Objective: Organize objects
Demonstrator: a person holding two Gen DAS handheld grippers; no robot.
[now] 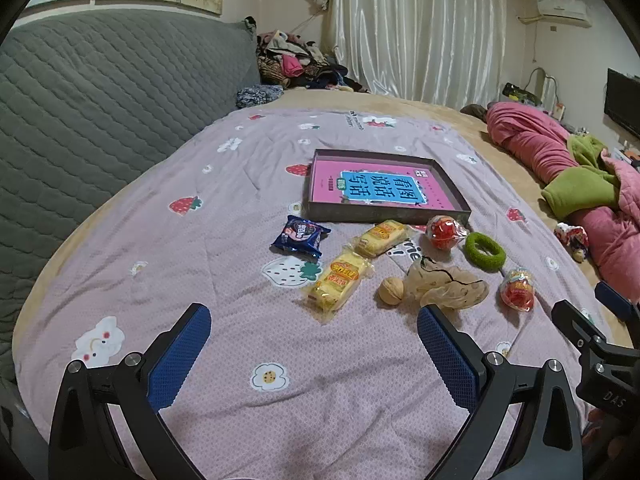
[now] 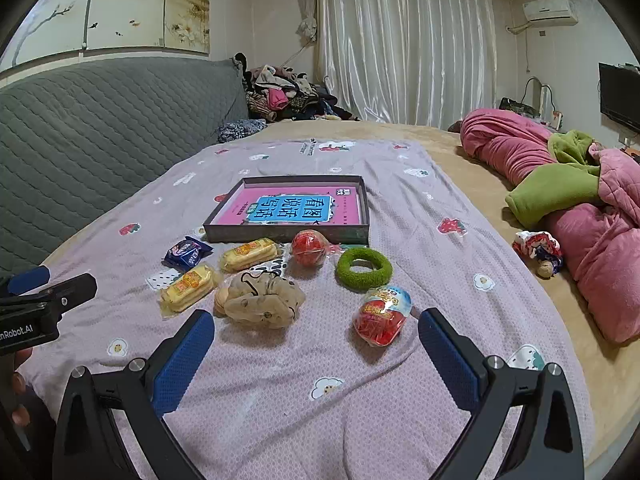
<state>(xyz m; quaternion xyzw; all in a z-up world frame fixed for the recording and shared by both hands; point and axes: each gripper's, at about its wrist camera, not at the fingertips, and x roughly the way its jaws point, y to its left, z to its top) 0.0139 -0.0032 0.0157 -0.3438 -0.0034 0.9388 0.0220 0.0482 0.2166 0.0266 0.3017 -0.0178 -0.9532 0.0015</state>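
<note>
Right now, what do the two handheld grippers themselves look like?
Both match: the left gripper and right gripper have black angular frames with silver bolts and two fingers faced with blue textured pads. White lettering marks each body, seen from the other's camera. No cables or sleeves show.

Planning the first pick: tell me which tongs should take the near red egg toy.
Right. The near red egg toy lies just ahead of the open right tongs, near their right pad. In the left wrist view it lies far right of the open left tongs.
</note>
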